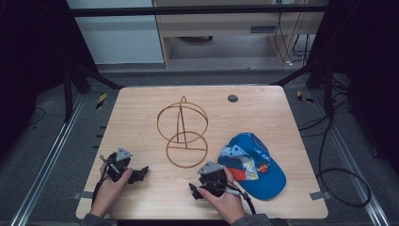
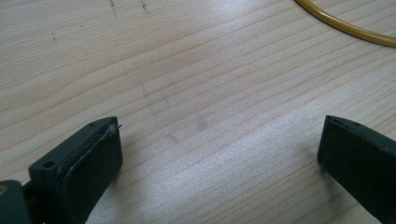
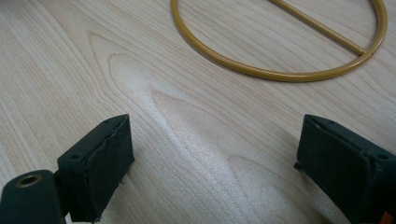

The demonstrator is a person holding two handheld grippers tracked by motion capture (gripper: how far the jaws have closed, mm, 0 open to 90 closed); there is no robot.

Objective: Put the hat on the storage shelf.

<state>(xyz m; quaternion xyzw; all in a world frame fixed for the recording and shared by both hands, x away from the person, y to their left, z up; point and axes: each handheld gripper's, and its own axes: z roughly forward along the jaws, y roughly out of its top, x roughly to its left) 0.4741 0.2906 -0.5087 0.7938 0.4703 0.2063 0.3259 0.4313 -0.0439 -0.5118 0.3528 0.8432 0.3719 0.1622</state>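
I had the left gripper (image 1: pixel 141 173) and the right gripper (image 1: pixel 194 192) both spread wide with nothing between their jaws, low over the wooden table (image 1: pixel 141 117), the gold wire stand (image 1: pixel 182 134) upright between and beyond them, the blue cap (image 1: pixel 254 165) just beside my right hand.

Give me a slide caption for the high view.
Two hand-held grippers, left and right, rest open beside a wire stand and blue cap.

Cap (image 1: pixel 254 165) right of wire stand (image 1: pixel 183 132)
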